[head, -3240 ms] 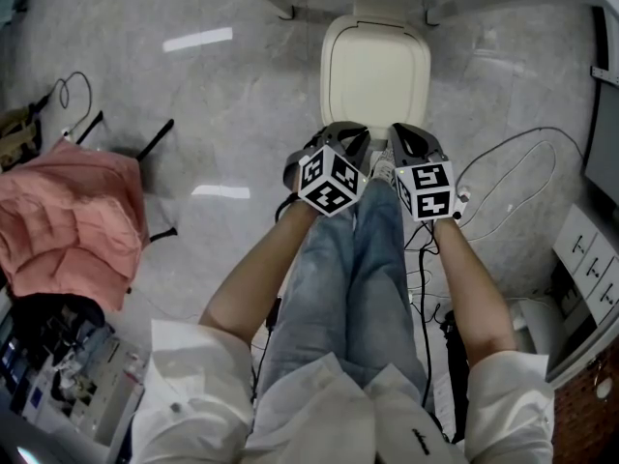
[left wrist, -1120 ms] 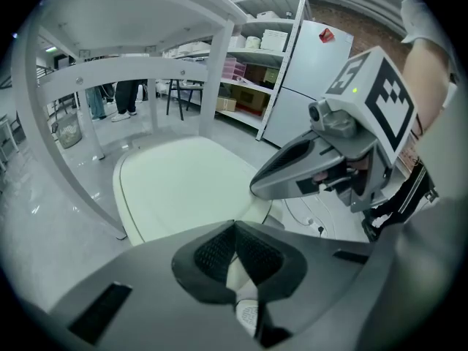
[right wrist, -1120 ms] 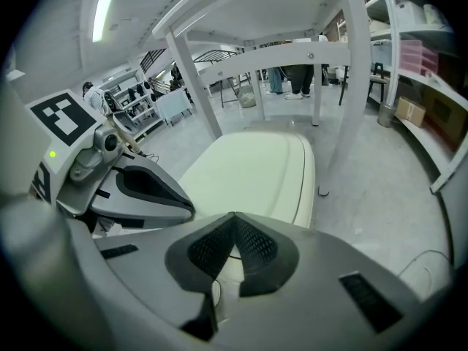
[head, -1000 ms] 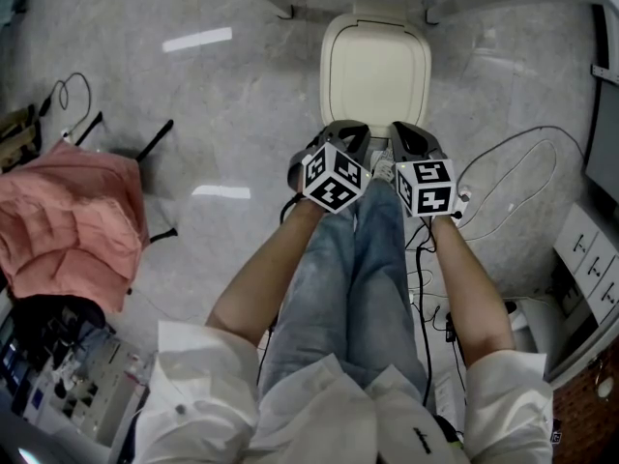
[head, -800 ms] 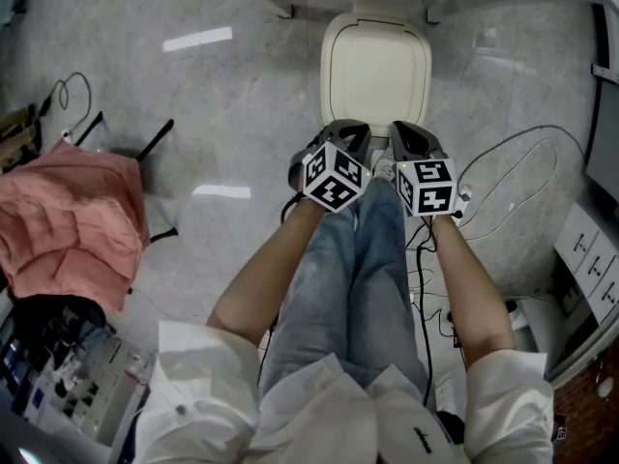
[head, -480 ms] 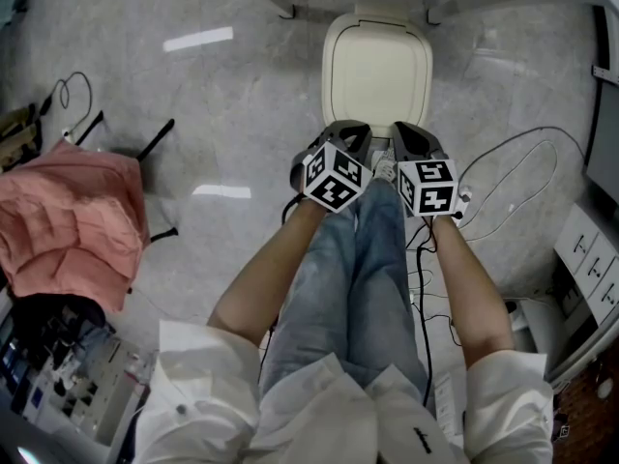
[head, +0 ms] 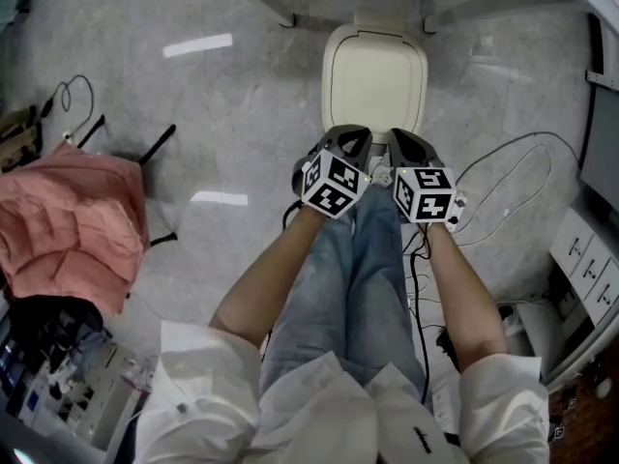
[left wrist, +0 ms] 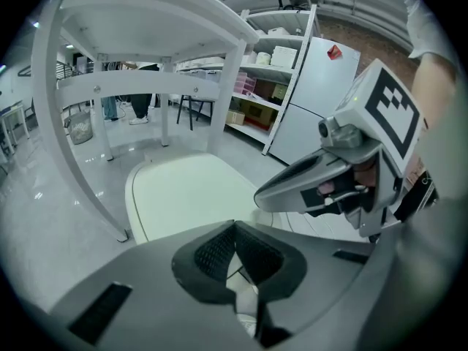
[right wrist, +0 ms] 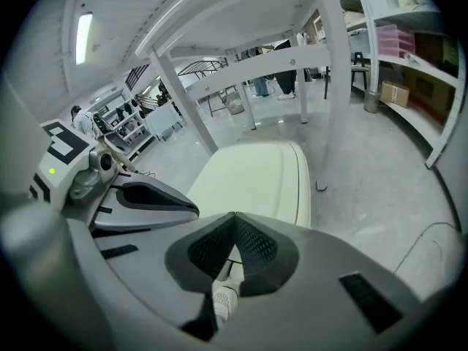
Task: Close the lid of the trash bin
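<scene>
hardly anything moved since earlier, left tongs [head: 350,135] and right tongs [head: 406,138] side by side at frame centre, both pressed together and empty, cream trash bin lid [head: 375,75] shut flat just above them, upper centre, on grey floor [head: 242,114]

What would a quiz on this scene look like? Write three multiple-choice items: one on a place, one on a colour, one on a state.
1. Where is the trash bin relative to the left tool and the right tool?
A. On the floor just beyond their tips
B. On a shelf at the left
C. Behind the person

2. What colour is the lid?
A. Black
B. Cream
C. Red

3. How does the lid lie?
A. Propped upright
B. Off, on the ground
C. Flat down on the bin

Answers: 1 A, the head view shows it on the grey floor past both tools. 2 B, every view shows it cream. 3 C, both gripper views show it lying flat.
</scene>
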`<state>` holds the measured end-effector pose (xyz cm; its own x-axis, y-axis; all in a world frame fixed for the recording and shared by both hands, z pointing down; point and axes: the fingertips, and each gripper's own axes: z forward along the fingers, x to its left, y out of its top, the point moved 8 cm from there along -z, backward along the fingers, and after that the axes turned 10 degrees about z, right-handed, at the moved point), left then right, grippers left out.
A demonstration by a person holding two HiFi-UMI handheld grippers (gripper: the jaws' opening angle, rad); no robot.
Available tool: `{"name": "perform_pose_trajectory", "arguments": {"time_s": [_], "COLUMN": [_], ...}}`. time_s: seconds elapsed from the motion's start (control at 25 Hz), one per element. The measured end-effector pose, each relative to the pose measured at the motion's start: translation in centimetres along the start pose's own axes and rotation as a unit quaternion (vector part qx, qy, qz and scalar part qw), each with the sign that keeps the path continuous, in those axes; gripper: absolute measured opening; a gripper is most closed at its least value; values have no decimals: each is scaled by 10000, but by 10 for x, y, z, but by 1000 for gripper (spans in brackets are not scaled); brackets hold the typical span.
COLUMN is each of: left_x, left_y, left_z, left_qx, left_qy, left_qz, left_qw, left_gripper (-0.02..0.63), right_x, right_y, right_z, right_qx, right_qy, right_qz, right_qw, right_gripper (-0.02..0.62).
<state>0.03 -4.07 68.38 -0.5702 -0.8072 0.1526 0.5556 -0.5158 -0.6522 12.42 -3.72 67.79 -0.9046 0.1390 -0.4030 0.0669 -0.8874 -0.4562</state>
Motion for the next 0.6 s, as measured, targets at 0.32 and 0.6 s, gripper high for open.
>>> {"name": "perform_pose_trajectory", "arguments": {"time_s": [0.32,0.6], "left_x": [-2,1], "left_y": [28,48], "left_z": [-24,-61], "left_qx": [-288,-521], "left_qy": [87,330], "left_qz": [176,65], "left_qw": [9994,9981], "left_gripper": [25,25], "right_x": [8,23], "right_y": [21,48], "right_z": [-32,-69], "right_qx": [-280,-602], "right_qy": [-48,-46], "right_qz": [157,65], "right_qw": [9995,9982], "right_gripper": [18,18]}}
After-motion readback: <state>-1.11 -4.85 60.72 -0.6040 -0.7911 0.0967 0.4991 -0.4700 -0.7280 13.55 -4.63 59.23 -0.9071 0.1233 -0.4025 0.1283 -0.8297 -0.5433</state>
